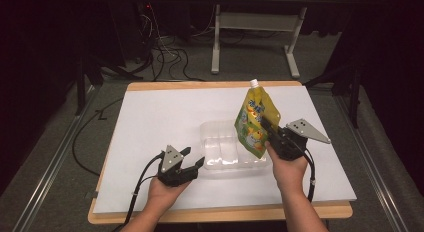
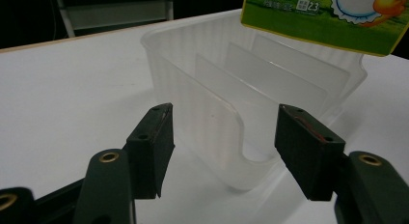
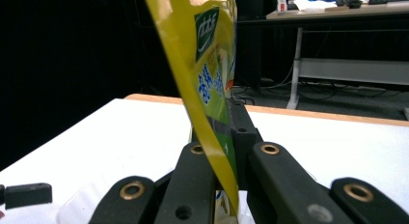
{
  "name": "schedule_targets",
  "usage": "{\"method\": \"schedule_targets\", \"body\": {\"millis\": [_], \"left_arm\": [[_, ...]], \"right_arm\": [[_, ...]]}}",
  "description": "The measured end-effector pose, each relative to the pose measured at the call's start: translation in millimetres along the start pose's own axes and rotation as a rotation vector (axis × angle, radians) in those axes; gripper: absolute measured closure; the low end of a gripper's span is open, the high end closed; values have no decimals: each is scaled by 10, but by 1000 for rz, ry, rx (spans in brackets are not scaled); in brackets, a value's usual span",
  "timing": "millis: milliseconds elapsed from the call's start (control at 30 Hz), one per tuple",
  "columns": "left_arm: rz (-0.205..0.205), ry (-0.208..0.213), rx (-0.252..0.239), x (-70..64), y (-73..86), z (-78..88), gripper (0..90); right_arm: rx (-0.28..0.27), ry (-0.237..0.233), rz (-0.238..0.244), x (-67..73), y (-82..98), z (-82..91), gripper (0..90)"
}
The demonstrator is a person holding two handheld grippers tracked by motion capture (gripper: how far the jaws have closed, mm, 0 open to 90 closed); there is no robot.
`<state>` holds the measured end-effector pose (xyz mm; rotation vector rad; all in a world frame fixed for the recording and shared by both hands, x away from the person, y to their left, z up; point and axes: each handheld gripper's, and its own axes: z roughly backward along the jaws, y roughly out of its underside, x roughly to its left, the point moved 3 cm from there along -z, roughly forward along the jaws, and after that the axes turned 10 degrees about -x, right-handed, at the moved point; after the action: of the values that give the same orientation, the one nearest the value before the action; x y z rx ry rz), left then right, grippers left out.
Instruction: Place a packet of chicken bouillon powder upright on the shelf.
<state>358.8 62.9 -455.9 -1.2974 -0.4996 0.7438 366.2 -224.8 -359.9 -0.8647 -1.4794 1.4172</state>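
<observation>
We hold the yellow spouted pouch (image 1: 256, 123) upright above the right end of the clear divided container (image 1: 220, 147), our right gripper (image 1: 274, 134) clamped on its edge. Our left gripper (image 1: 192, 158) sits just beside the container's left end, jaws wide on either side of its corner wall, pads not pressing. The container rests on the white table (image 1: 150, 122).

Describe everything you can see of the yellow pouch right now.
The pouch is a soft yellow-and-green plastic pack with cartoon print and a white cap at the top. It hangs upright, slightly tilted, over the right end of the clear plastic container, bottom edge above the dividers. The right gripper is clamped on its side edge; nothing else touches it.
</observation>
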Motion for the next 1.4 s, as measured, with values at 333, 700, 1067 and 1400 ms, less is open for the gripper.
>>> {"method": "schedule_targets", "body": {"millis": [333, 700, 1067, 1400], "left_arm": [[23, -8, 29, -27, 83, -198, 466], [-7, -33, 56, -53, 135, -242, 508], [-48, -45, 75, -91, 170, -265, 532], [-53, -50, 77, -80, 170, -264, 557]], "right_arm": [[10, 33, -7, -29, 83, -99, 900], [14, 57, 5, 7, 141, -159, 900], [23, 72, -15, -8, 206, -211, 900], [22, 79, -16, -34, 285, -222, 900]]}}
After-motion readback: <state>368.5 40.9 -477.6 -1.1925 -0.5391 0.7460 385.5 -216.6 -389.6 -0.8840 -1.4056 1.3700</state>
